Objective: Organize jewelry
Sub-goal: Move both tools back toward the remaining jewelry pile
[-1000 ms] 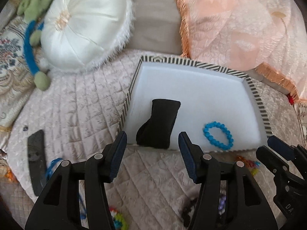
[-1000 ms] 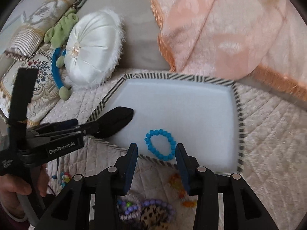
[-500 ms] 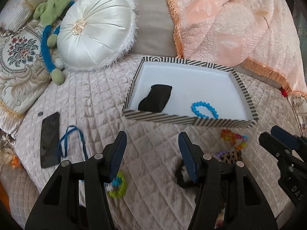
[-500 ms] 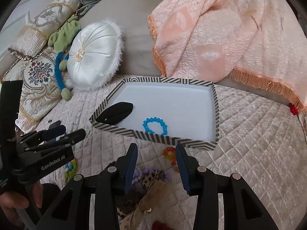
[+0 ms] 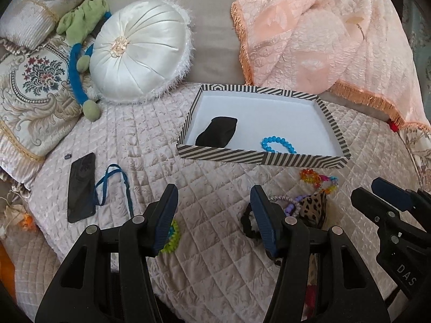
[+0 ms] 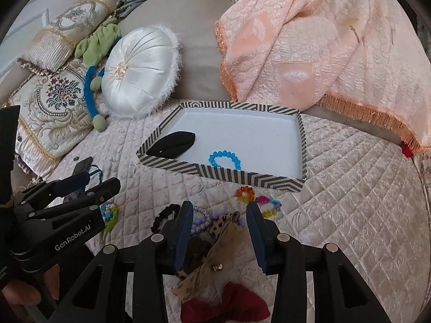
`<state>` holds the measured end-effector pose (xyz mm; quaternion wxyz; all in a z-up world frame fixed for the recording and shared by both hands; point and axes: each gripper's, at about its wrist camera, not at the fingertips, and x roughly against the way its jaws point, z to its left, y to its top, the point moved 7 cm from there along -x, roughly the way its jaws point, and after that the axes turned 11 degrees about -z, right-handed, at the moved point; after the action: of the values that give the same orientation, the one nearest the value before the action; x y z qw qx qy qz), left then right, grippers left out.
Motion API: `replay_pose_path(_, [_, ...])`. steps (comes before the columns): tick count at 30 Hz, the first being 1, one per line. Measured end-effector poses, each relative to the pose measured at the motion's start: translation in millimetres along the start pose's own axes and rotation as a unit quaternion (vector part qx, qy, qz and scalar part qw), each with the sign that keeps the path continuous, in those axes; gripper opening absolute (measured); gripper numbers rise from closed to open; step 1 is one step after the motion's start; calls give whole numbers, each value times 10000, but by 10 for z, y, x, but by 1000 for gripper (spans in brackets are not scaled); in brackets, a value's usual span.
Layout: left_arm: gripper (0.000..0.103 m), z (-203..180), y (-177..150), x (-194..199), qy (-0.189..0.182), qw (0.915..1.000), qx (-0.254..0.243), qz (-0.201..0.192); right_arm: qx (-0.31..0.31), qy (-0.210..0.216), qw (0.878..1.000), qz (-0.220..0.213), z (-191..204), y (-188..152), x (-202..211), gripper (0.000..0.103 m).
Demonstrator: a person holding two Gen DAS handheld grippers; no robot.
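Hiding part of the leopard-print bow [image 6: 215, 231], the right gripper [image 6: 219, 231] fingers [image 6: 184, 228] stood apart, empty; the left gripper [image 5: 214, 215] gaped wider, empty. Beyond lay the striped tray [image 5: 264, 158] on the quilted bed [image 5: 215, 242], holding a blue bead bracelet [image 5: 277, 145].

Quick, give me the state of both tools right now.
Left tool: open, holding nothing.
Right tool: open, holding nothing, above the pile of hair ties.

A shallow black-and-white striped cardboard tray [image 5: 262, 158] sat on the quilt, holding a black fabric scrunchie [image 5: 216, 135] at its left and a blue beaded bracelet [image 5: 277, 145] near its front wall. Colourful beaded bracelets [image 6: 257, 199] lay loose in front.
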<state>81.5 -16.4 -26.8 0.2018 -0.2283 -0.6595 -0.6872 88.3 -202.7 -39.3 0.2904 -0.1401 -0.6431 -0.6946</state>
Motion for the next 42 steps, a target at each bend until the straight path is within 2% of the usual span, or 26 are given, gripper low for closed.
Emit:
replay_pose_path(12, [56,49,-92,172,78,9999,93,2,130,137,9998,-41,131,-24,140,40])
replay_pose_path(24, [56,50,-130,212,77,9999,73,-17,121,79,9999,-17,60,-58,197,40])
replay_pose_path(33, [56,66,-189,181,66,9999,66,97,17,17,10000,-3,-109,-82,237,40])
replay_pose_path(42, [56,247,-255,112,32,9989,367,290,-257,-171,9995,74,-409,-131,247,40])
